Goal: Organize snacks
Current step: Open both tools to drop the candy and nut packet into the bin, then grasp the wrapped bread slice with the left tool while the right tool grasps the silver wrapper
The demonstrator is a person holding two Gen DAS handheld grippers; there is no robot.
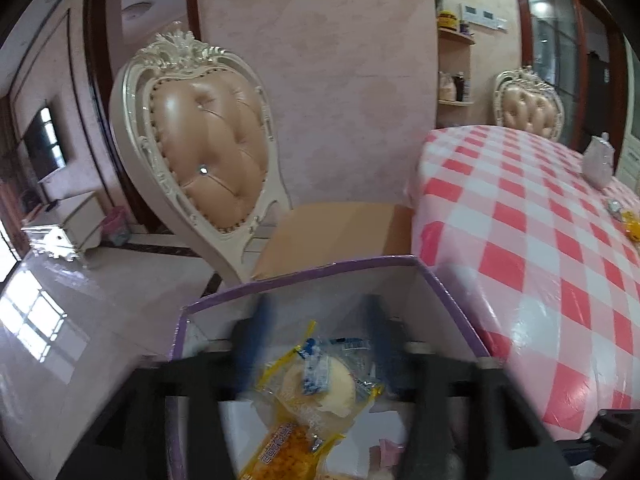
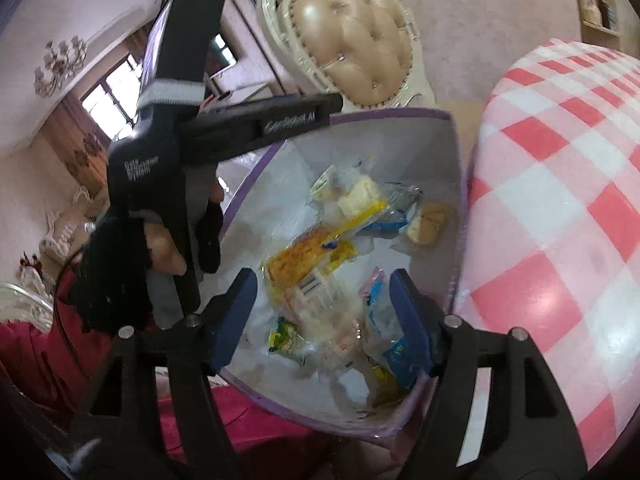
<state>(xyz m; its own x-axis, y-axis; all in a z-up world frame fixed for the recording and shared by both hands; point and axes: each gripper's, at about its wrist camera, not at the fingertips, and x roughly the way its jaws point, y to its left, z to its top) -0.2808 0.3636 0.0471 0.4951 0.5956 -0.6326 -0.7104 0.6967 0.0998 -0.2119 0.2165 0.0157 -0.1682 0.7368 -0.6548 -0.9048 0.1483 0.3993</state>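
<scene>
A purple-rimmed white box (image 2: 450,152) holds several wrapped snacks beside the checked table. My right gripper (image 2: 324,304) is open above the box, over the snack pile, holding nothing. A yellow corn-print packet (image 2: 304,258) and a pale cake packet (image 2: 360,196) lie below it. In the left wrist view the box (image 1: 320,268) is just below my left gripper (image 1: 320,336), whose blurred fingers stand apart over a round cake packet (image 1: 336,384) and a yellow packet (image 1: 288,448). The left gripper's body (image 2: 168,152) shows at the box's left rim.
A table with a red and white checked cloth (image 1: 540,240) stands right of the box, with a small yellow item (image 1: 632,228) and a pale bag (image 1: 598,164) on it. A cream upholstered chair (image 1: 204,152) stands beyond the box. Red fabric (image 2: 260,428) lies under the box.
</scene>
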